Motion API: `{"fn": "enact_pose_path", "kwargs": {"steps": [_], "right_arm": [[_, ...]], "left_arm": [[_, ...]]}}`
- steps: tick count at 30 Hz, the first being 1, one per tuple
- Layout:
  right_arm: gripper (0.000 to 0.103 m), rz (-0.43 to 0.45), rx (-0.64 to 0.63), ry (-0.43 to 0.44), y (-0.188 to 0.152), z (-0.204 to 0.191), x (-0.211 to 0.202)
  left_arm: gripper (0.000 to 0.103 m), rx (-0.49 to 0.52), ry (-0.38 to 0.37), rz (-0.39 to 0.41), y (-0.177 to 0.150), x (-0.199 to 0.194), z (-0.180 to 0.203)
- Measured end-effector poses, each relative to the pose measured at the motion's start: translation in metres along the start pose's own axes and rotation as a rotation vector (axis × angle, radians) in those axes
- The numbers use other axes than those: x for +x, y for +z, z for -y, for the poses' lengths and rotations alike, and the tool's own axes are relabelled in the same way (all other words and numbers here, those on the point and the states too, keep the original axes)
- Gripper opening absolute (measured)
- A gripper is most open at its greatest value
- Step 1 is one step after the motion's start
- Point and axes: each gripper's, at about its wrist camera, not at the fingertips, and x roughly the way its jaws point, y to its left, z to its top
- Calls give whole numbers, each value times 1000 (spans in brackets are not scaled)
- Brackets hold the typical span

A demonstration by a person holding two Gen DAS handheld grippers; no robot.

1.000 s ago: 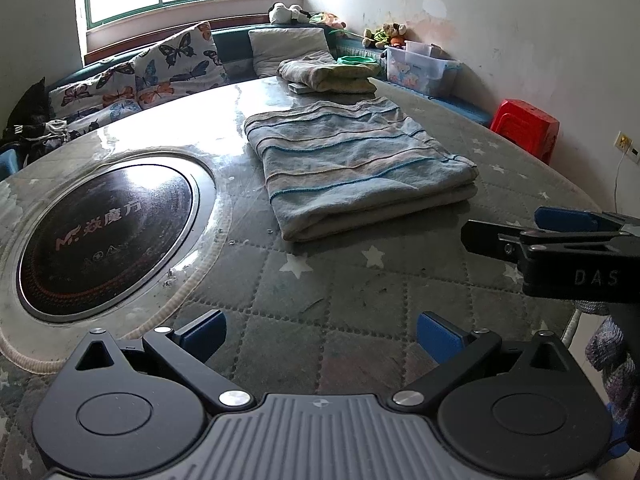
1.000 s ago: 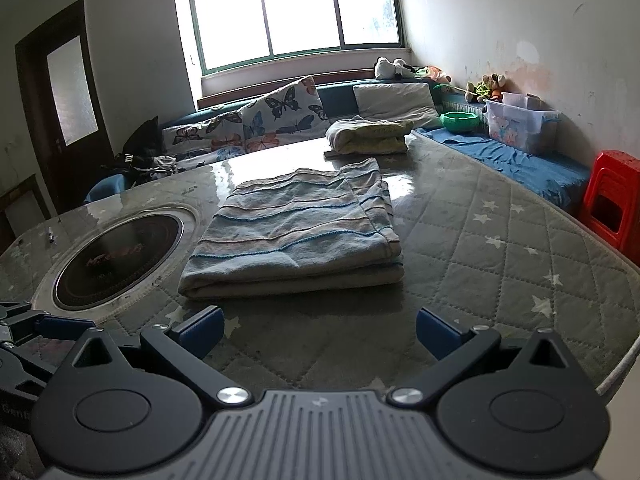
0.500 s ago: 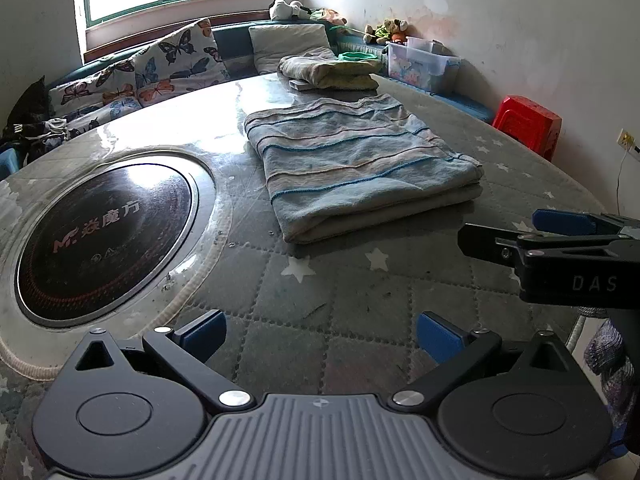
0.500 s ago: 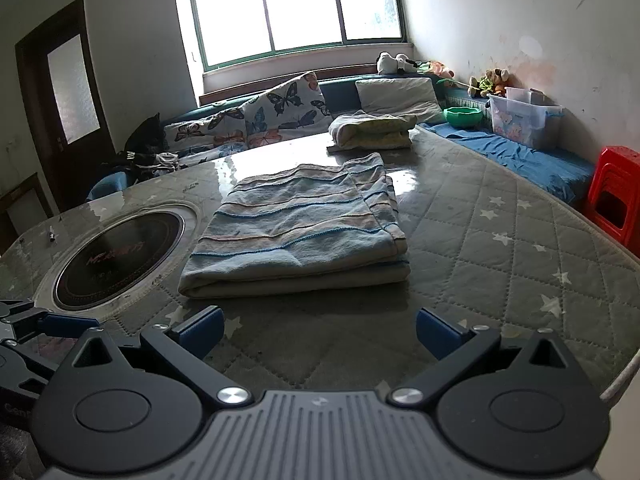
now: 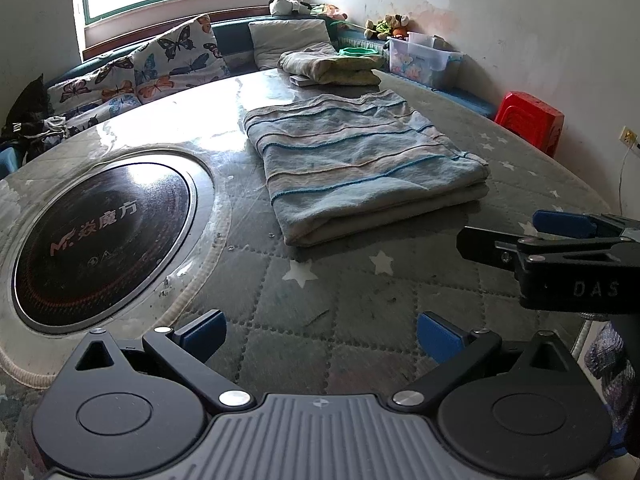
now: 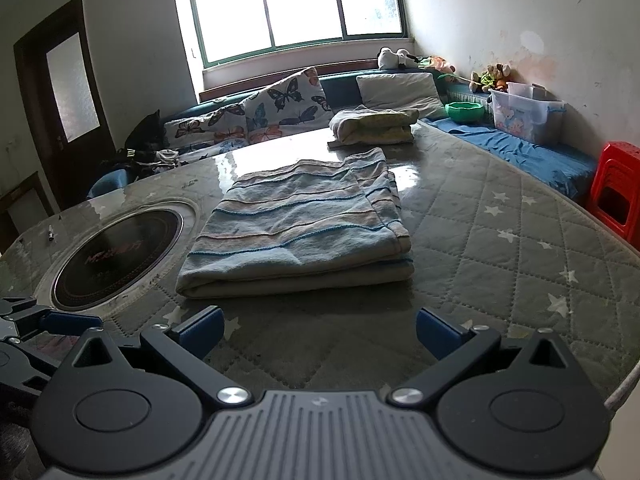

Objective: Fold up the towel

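My left gripper [image 5: 320,334] and right gripper [image 6: 319,332] hung released and empty, short of the towel [image 6: 300,232]. It lay folded in layers on the table [image 6: 500,264]; little seemed left, I judged.

Black left gripper [image 5: 320,330], blue pads [image 5: 202,330], silver screws, ribbed grey housing

Cooktop [image 5: 100,240]: "M" logo, Chinese characters "焱魔方". Right tool [image 5: 576,256]: "DAS".
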Motion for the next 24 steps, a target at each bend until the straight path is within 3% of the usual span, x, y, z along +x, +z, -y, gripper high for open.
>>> {"fn": "enact_pose_path", "kwargs": {"steps": [24], "right_arm": [[103,-22,4,-8,7,2,17]], "left_arm": [[103,-6,-4,-15,13,15,-5]]}}
